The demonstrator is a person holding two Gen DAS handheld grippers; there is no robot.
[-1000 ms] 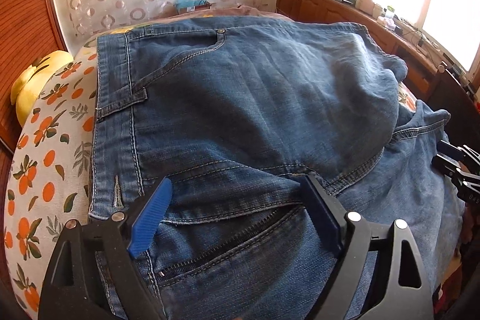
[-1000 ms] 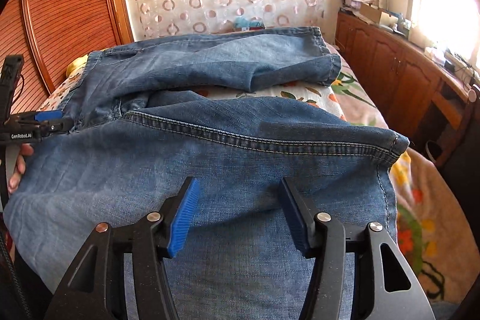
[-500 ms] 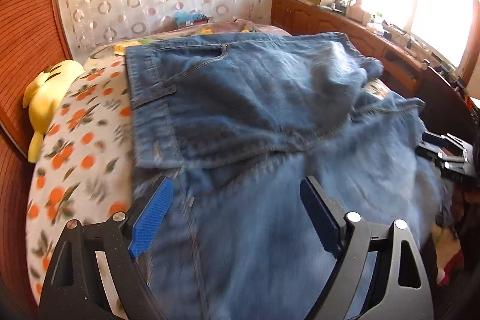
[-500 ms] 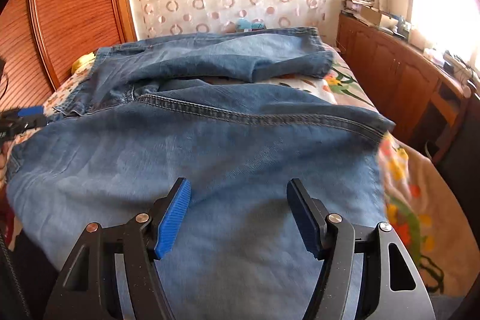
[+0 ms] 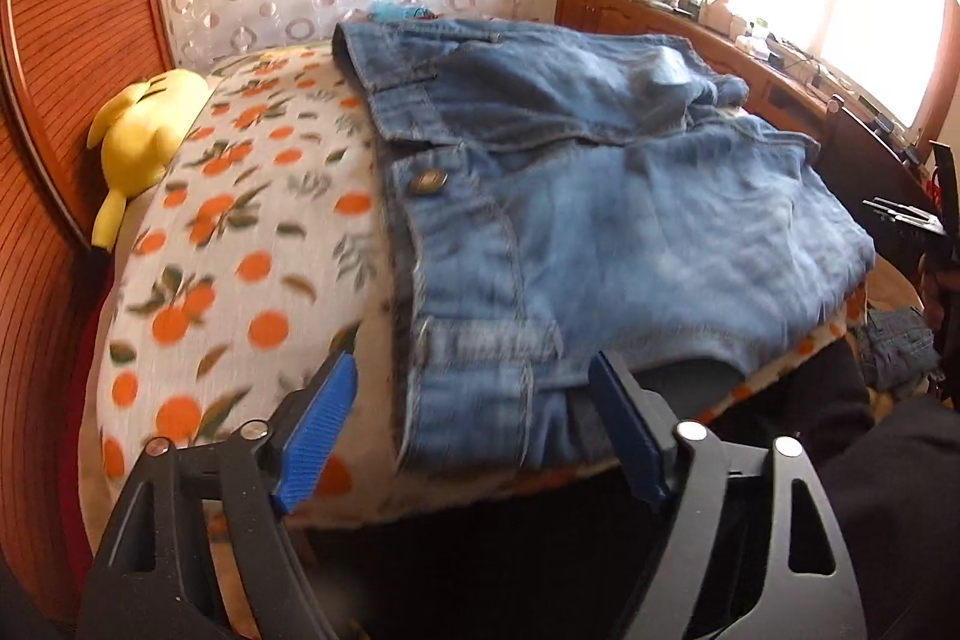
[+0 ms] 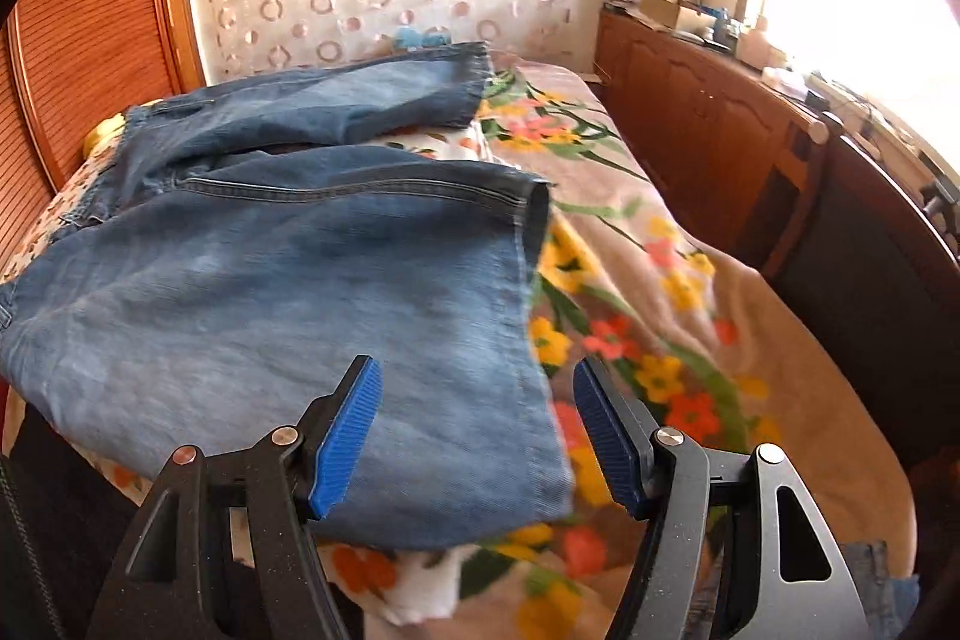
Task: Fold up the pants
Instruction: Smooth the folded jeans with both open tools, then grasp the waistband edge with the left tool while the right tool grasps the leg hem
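We see one bed [image 5: 240,280] under an orange-print sheet and a floral blanket [image 6: 660,280], with a wooden cabinet [image 6: 708,124] by the window. One pair of blue denim pants [image 5: 630,232] lies spread across it; one yellow plush toy [image 5: 141,130] sits by the headboard. Our left claw [image 5: 474,424] is closing on nothing; our right claw [image 6: 477,436] gapes empty.

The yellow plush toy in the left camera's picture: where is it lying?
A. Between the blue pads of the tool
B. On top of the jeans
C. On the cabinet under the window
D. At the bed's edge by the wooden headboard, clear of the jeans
D. The yellow plush toy lies against the wooden headboard on the orange-print sheet, with bare sheet between it and the jeans.
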